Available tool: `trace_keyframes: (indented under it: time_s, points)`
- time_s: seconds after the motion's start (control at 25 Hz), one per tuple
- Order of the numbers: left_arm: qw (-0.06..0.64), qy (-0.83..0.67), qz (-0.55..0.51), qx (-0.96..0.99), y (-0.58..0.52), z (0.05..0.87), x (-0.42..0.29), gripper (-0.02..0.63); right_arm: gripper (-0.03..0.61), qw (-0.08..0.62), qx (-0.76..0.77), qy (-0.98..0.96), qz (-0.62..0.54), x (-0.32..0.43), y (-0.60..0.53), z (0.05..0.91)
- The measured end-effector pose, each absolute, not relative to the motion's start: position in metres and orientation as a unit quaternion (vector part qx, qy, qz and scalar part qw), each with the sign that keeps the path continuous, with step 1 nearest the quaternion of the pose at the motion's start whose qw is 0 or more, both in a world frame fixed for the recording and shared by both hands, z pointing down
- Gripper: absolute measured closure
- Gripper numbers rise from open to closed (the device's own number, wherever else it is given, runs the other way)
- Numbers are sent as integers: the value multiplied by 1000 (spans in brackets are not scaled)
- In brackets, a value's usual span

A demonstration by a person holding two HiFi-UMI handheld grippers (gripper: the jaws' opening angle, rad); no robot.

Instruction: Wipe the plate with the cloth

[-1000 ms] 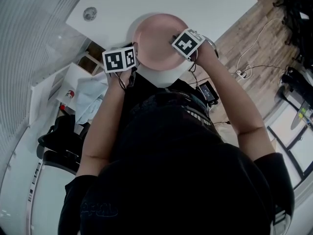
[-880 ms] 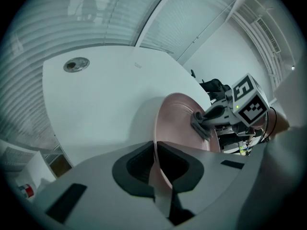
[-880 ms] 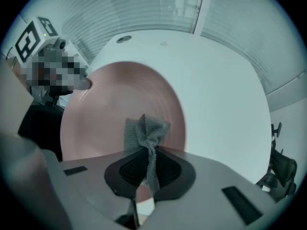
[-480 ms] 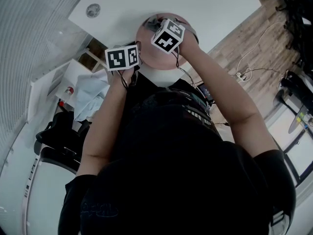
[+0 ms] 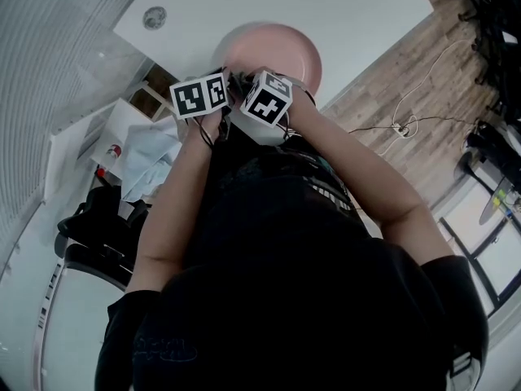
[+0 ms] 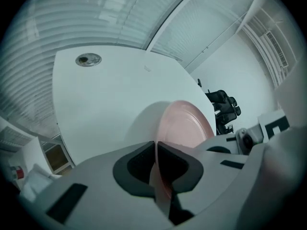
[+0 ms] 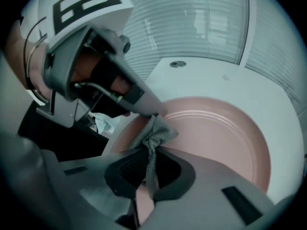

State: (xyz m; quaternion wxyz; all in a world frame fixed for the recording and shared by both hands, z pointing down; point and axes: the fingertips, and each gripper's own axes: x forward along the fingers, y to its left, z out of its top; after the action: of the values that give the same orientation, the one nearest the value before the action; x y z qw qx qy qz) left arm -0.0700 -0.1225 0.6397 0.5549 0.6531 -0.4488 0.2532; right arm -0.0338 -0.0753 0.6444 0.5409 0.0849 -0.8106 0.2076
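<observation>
Pink plate (image 5: 277, 43) sits at the near edge of the white table (image 5: 342, 6), its left rim pinched edge-on in the left gripper (image 6: 156, 152), whose narrow jaws are closing on it. Just right of that, the right gripper (image 7: 152, 159) clamps a grey cloth (image 7: 156, 133) touching the plate beside the left gripper's tip, so the bare face lies ahead and rightward, where I'd judge the next stroke must sweep. Ribbed blinds (image 5: 57, 55) stand left, wooden floor (image 5: 383, 80) right.
</observation>
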Motion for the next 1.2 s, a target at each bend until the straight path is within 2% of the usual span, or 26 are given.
trace_keyframes:
  time_s: [0.4, 0.68, 0.92, 1.2]
  points:
    - [546, -453, 259, 655, -124, 639, -68, 583, 543, 651, 44, -728, 213, 51, -18, 651]
    - [534, -445, 277, 663, -125, 641, -67, 586, 543, 764, 86, -636, 60, 127, -81, 660]
    - [531, -429, 290, 670, -122, 641, -64, 584, 543, 749, 186, -633, -69, 123, -165, 658]
    - [537, -416, 290, 674, -119, 642, -55, 572, 543, 704, 226, -666, -101, 77, -221, 655]
